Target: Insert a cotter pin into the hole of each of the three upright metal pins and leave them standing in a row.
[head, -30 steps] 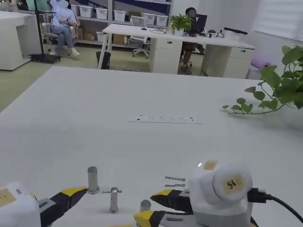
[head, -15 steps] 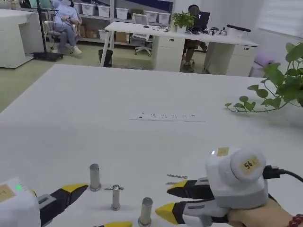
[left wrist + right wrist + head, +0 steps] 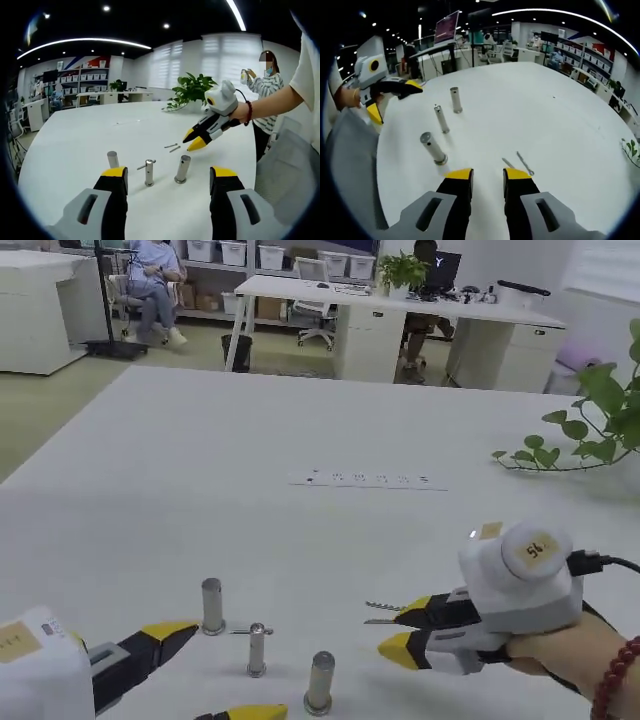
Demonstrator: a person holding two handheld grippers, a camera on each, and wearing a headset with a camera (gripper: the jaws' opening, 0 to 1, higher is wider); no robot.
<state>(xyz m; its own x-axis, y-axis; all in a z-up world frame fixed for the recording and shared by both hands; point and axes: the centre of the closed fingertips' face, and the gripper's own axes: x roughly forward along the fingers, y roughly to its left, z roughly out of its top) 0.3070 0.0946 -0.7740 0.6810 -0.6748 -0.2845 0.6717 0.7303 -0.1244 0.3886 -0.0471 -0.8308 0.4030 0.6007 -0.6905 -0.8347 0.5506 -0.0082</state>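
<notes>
Three metal pins stand upright near the workbench's front edge between the left gripper and right gripper, both open-jawed and empty.

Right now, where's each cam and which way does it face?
Head view: on the headset, facing forward and down over the white table; left gripper, right gripper and a hand show.
Left gripper view: behind its own jaws, facing across three upright pins to the right gripper.
Right gripper view: behind its own jaws, facing the loose cotter pins, left gripper beyond.
Gripper views share the pins, opposite sides.
</notes>
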